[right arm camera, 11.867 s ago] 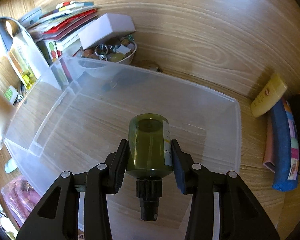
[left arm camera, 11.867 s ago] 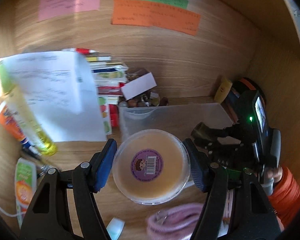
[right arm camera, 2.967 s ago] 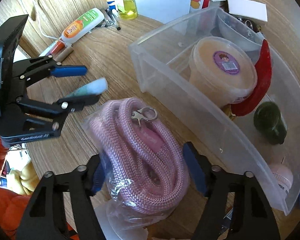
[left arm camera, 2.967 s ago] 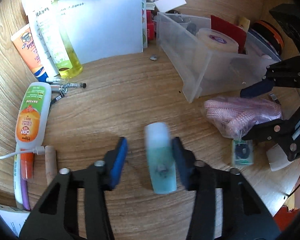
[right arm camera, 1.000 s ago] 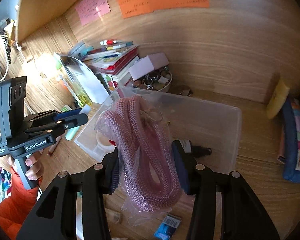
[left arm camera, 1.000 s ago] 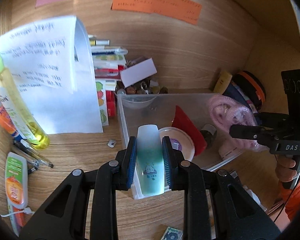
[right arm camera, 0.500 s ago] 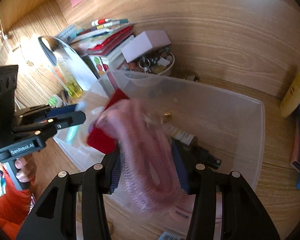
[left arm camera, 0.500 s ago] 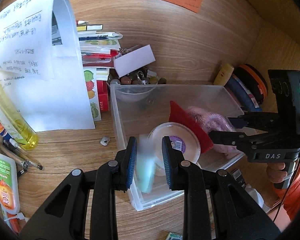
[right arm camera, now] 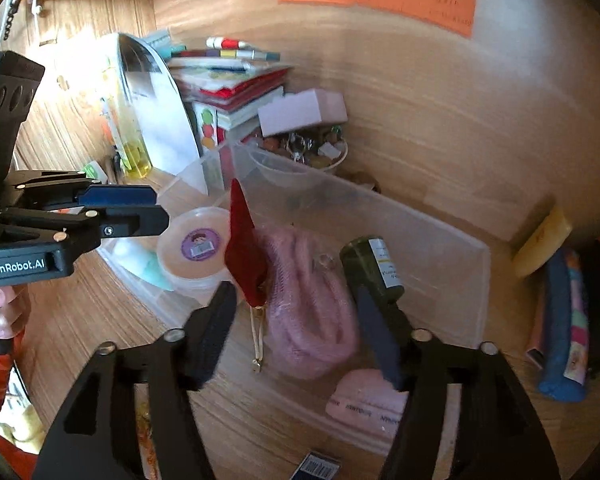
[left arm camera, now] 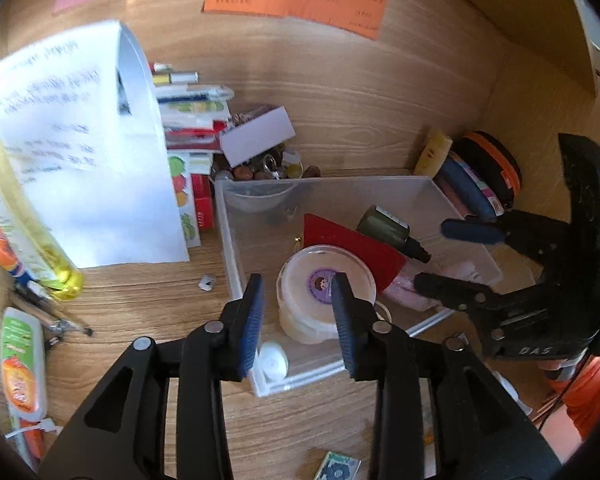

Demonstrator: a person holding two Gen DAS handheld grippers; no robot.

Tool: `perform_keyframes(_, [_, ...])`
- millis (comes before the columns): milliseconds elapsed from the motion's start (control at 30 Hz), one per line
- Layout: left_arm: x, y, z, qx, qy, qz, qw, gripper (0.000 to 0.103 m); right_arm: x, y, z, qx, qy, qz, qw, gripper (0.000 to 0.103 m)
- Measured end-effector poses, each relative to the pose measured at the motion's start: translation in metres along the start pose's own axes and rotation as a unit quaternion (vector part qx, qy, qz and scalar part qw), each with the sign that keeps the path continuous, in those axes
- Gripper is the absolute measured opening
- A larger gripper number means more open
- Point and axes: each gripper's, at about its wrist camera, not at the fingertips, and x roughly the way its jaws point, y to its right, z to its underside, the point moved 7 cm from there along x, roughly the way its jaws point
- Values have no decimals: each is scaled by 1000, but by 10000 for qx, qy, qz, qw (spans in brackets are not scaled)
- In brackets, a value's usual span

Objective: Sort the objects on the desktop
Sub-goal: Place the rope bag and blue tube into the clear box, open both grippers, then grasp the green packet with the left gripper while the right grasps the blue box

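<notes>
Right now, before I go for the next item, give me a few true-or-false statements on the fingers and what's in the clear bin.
1. The left gripper is open with nothing between its fingers. True.
2. The right gripper is clamped on the pink rope. False: its fingers are spread, and the rope lies in the clear bin.
3. The teal tube is inside the bin. True.
4. The dark green bottle stands on the desk outside the bin. False: it lies tilted inside the bin.
5. The round tub has a purple label on its lid. True.
</notes>
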Motion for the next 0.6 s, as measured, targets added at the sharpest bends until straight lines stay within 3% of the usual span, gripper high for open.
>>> perform_keyframes(133, [-18, 4, 5, 144, 136, -138, 9997, 41, -20, 1, 2, 54, 142, 148, 9998, 67])
perform_keyframes(200, [-27, 6, 8, 221, 208, -216, 9993, 51, -30, 3, 6, 119, 191, 233, 9995, 73])
perform_keyframes(333, [-45, 9, 19, 383, 337, -397, 9979, 60, -48, 5, 15, 206, 301, 413, 9985, 77])
perform_keyframes(433, [-51, 9, 29, 452, 317, -477, 9973, 65, -60, 5, 26, 264, 338, 501, 9978, 78])
perform_keyframes(500, [-53, 8, 38, 475, 260, -515, 9972, 74, -62, 6, 35, 277, 283, 560, 9976, 78])
perform_keyframes(600, [-52, 6, 54, 525, 109, -544, 9971, 77, -60, 6, 50, 321, 136, 582, 9977, 82])
